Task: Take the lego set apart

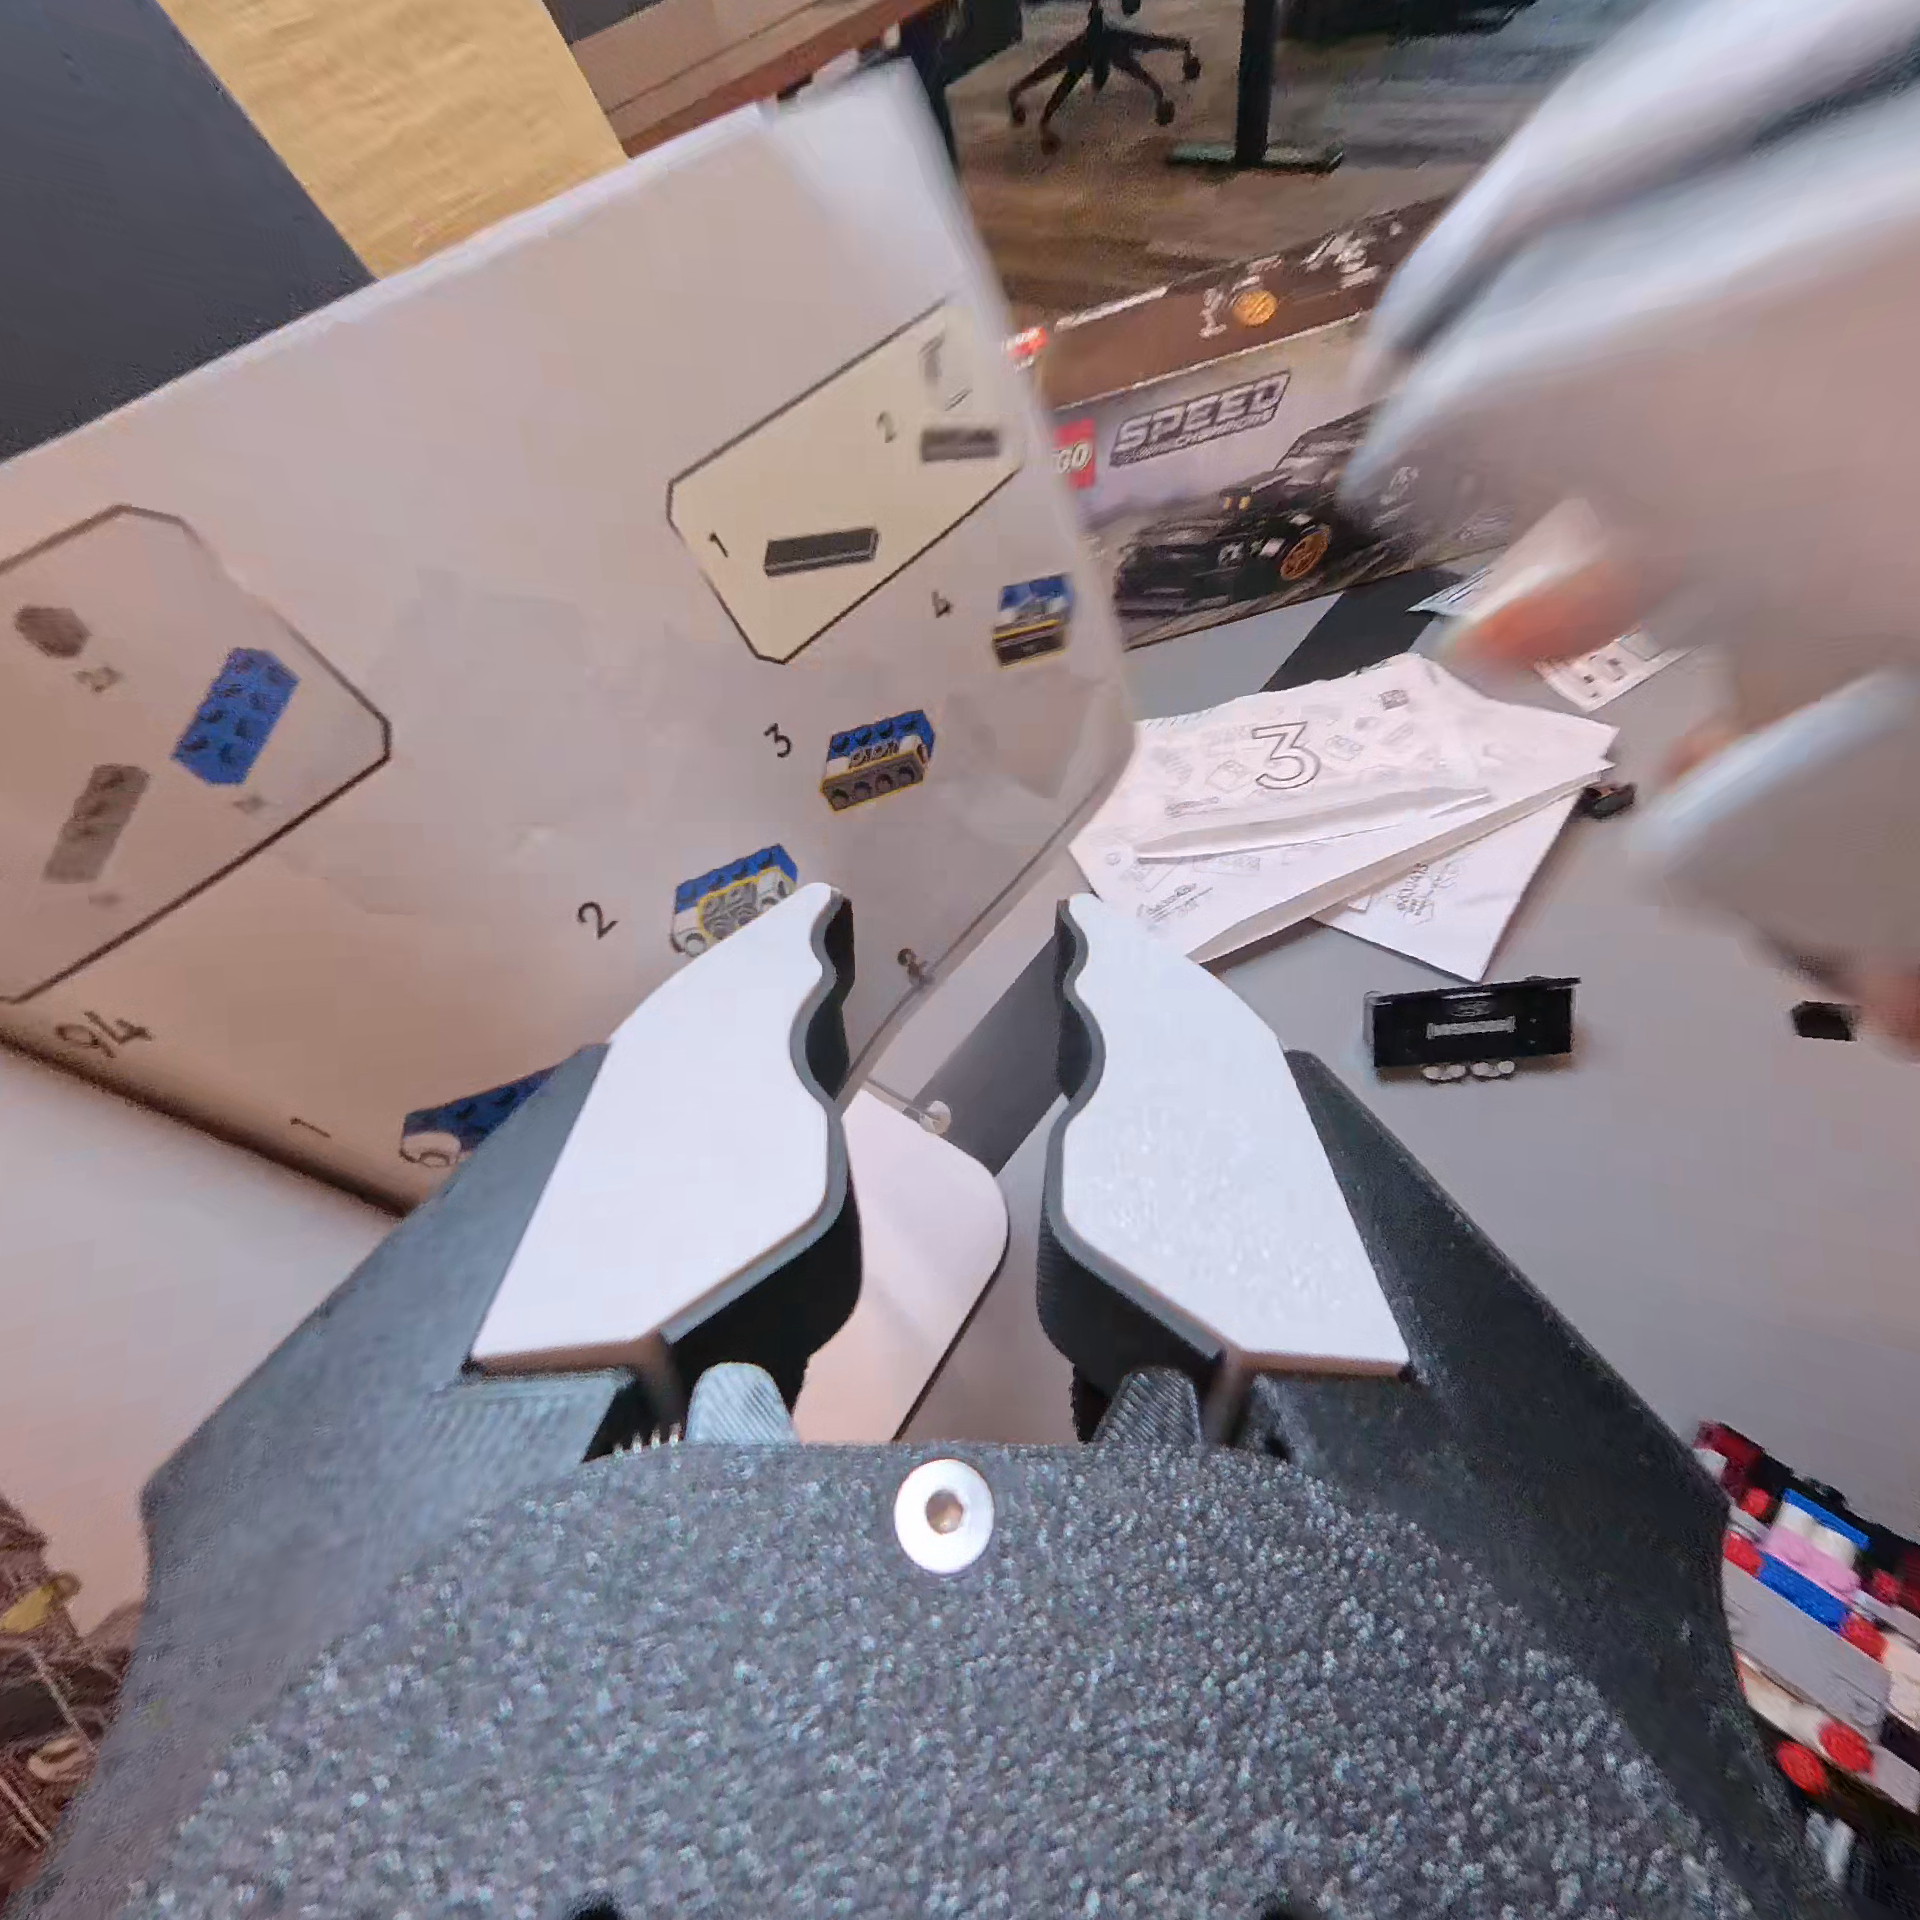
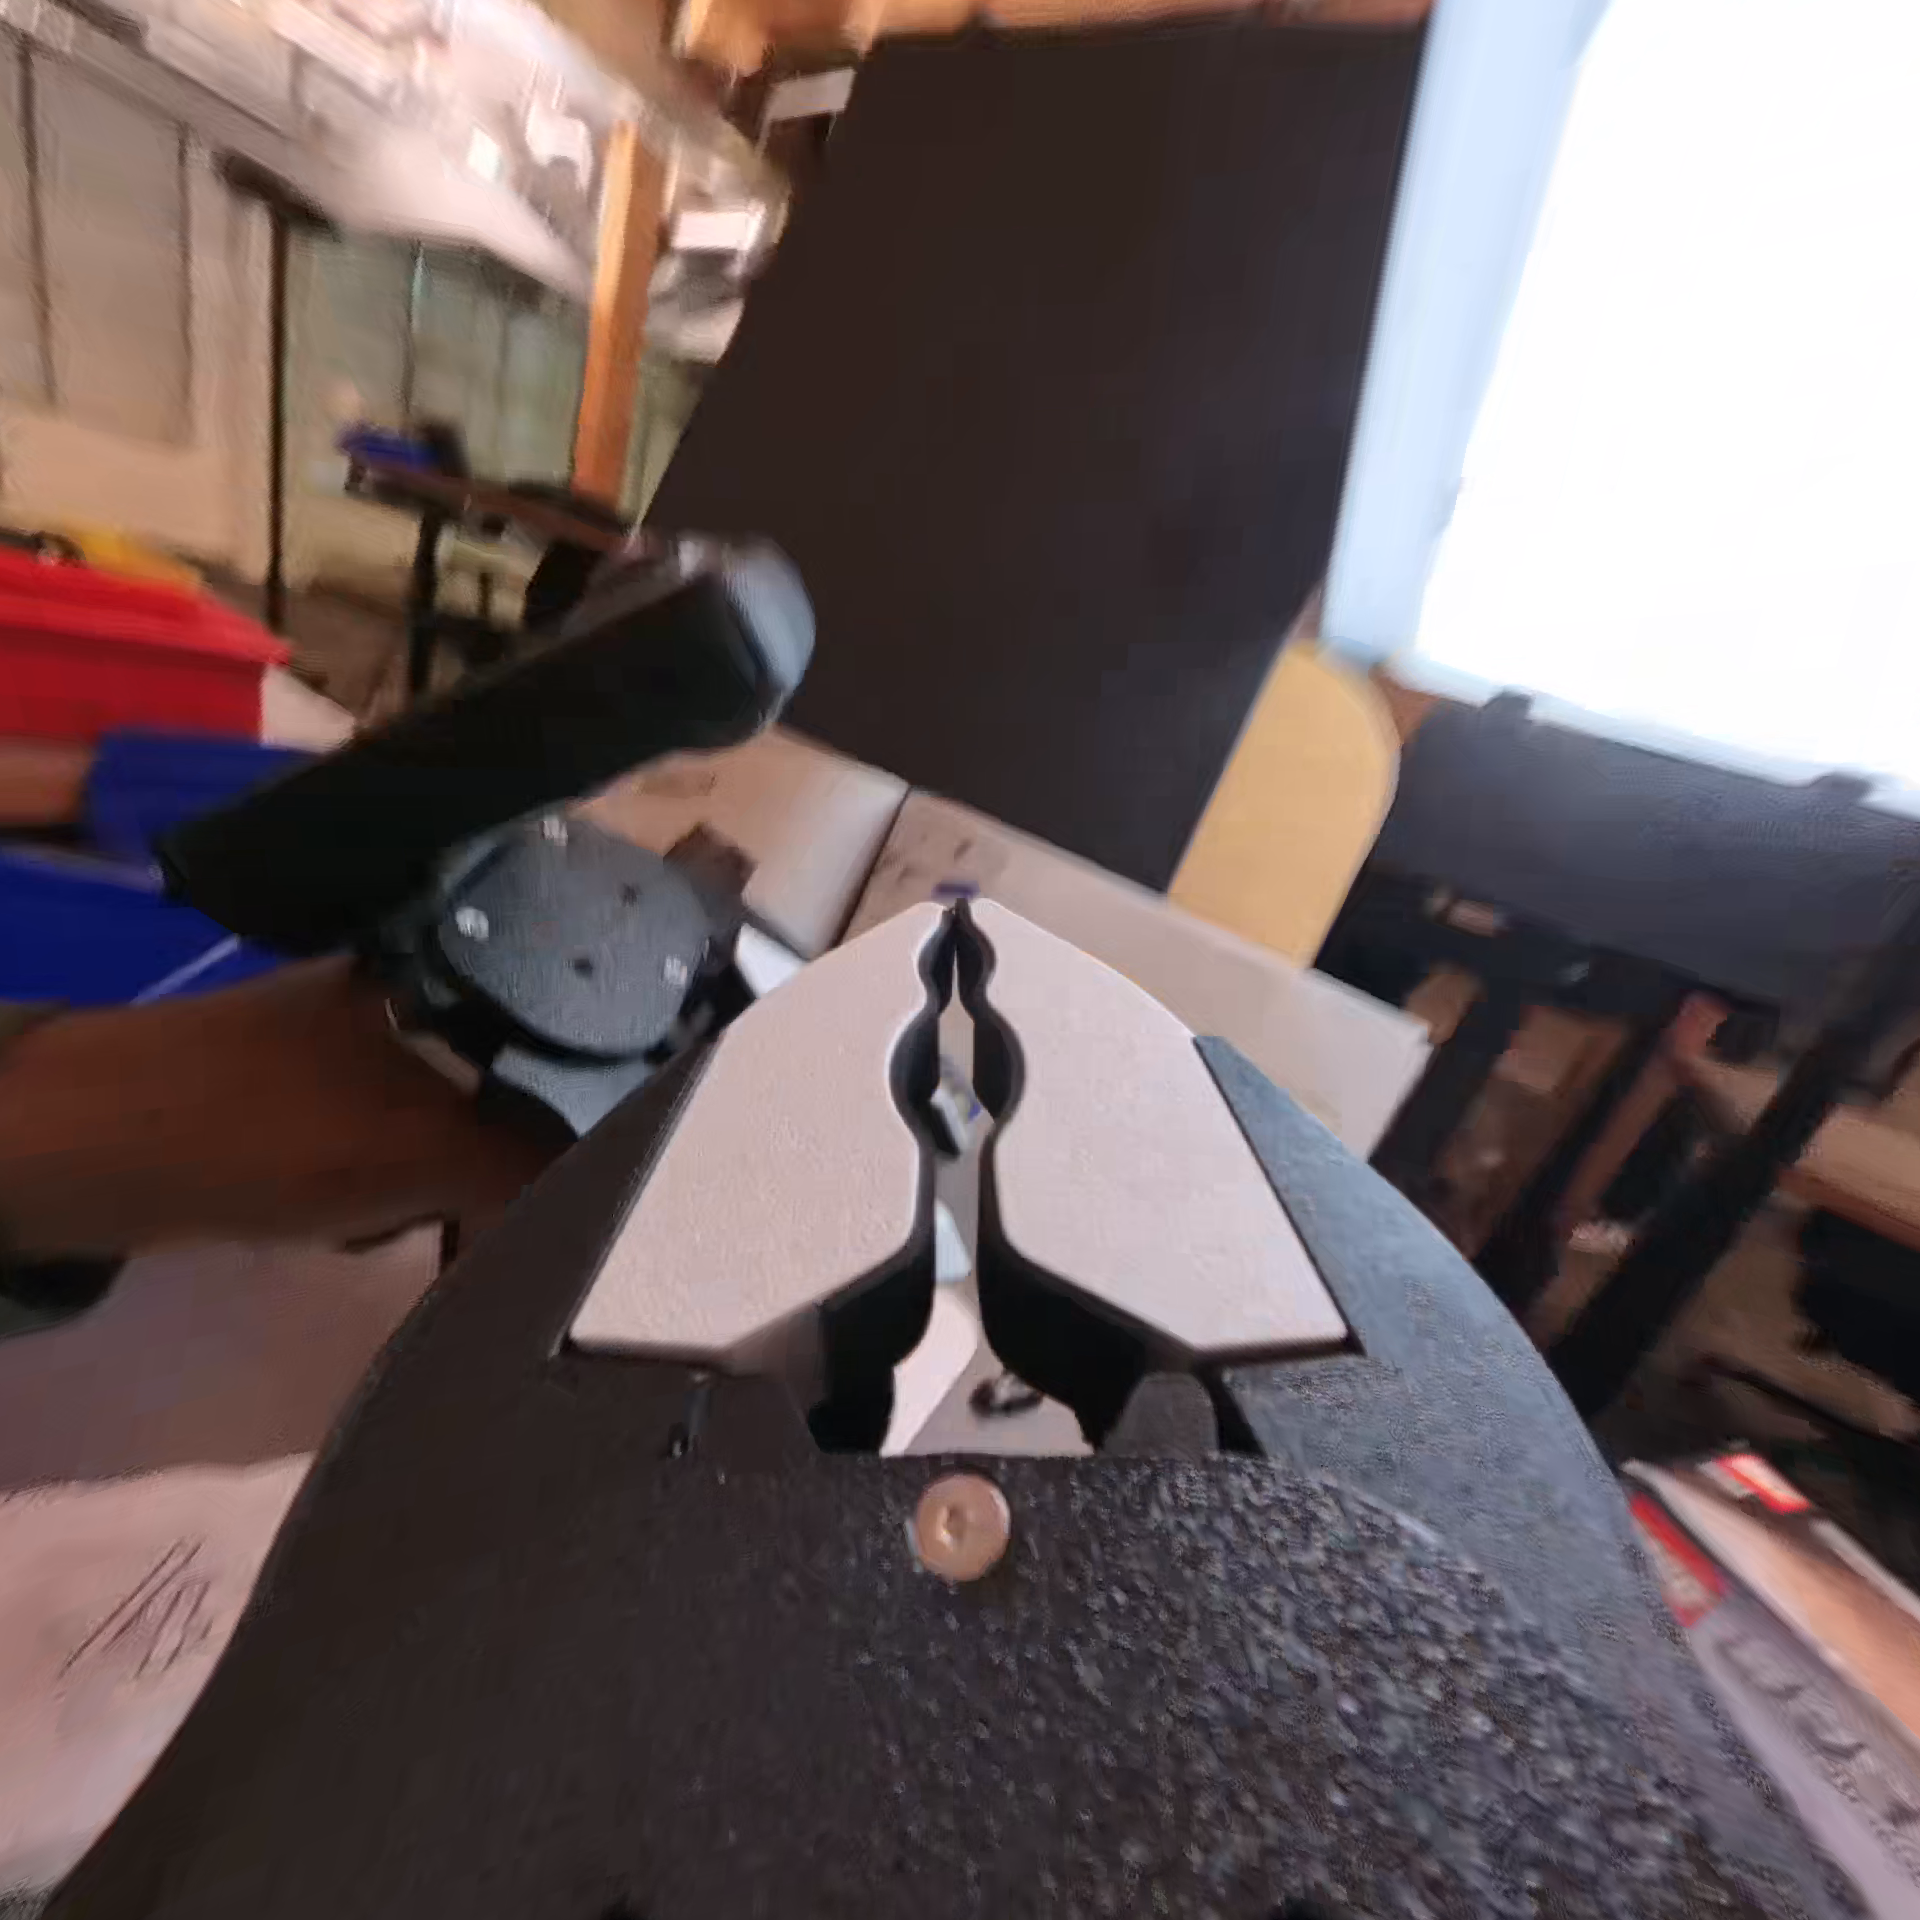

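The left claw (image 1: 954, 935) stands with its two fingers apart and nothing between them. Its pads are flat and pale grey, with a wavy inner edge, on a rough black body. Just in front of it, and to its left, a page of the building booklet (image 1: 540, 582) is raised up from the bench (image 1: 1558, 1226); the paper is thin and smooth and its edge reaches the gap of the claw.

The nearest lego part is a black flat piece (image 1: 1471, 1020), a long low block lying on the grey bench to the front right of the left claw, with its long axis across the view. More coloured bricks (image 1: 1808, 1590) lie in a heap at the right edge. Behind are loose paper sheets (image 1: 1340, 800) and the set's box (image 1: 1247, 488).

The right claw (image 2: 958, 914) is closed with the tips touching, and it holds nothing that I can see. It points away toward the room, so I judge the left claw is better placed to take the black piece.
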A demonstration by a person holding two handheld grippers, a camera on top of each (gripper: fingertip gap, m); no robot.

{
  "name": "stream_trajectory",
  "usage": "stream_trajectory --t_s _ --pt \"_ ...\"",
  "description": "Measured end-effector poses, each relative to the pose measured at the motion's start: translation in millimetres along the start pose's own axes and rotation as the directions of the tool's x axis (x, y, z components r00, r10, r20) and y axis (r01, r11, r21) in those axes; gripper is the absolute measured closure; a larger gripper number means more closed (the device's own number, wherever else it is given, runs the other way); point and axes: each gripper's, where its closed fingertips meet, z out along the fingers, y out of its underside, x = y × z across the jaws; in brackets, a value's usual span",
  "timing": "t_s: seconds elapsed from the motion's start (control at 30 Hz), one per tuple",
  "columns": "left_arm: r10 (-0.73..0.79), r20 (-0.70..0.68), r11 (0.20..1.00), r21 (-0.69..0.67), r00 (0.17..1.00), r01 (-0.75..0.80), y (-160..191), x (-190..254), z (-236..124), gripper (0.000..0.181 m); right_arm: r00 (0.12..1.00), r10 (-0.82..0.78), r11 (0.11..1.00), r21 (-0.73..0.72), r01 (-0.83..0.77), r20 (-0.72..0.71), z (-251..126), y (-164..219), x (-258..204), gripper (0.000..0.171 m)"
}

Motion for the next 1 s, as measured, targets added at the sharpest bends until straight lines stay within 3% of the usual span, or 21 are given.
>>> stream_trajectory --t_s 0.17,0.3,0.57,0.67,1.0 --pt "-0.001 0.005 0.999 -0.042 1.0 0.001 26 -5 -30 0.148 0.995 0.009 0.949 -0.316 0.022 0.095 38 85 -10 0.171" --pt "0.05 0.102 0.991 -0.129 0.994 -0.036 59 -31 -49 0.146 0.983 -0.175 0.89 -0.419 0.181 0.052 52 118 0 0.171" --pt "-0.042 0.201 0.993 -0.099 0.979 0.063 67 -81 -75 0.15 0.953 -0.302 0.833 -0.478 0.277 0.027 67 114 23 0.171" --pt "-0.094 0.2 0.993 -0.055 0.975 0.107 67 -92 -75 0.165 0.964 -0.267 0.845 -0.477 0.242 0.017 68 117 25 0.171" --pt "-0.052 0.266 0.997 -0.038 0.962 0.064 65 -111 -71 0.171 0.964 -0.263 0.883 -0.413 0.221 -0.047 74 110 35 0.171"
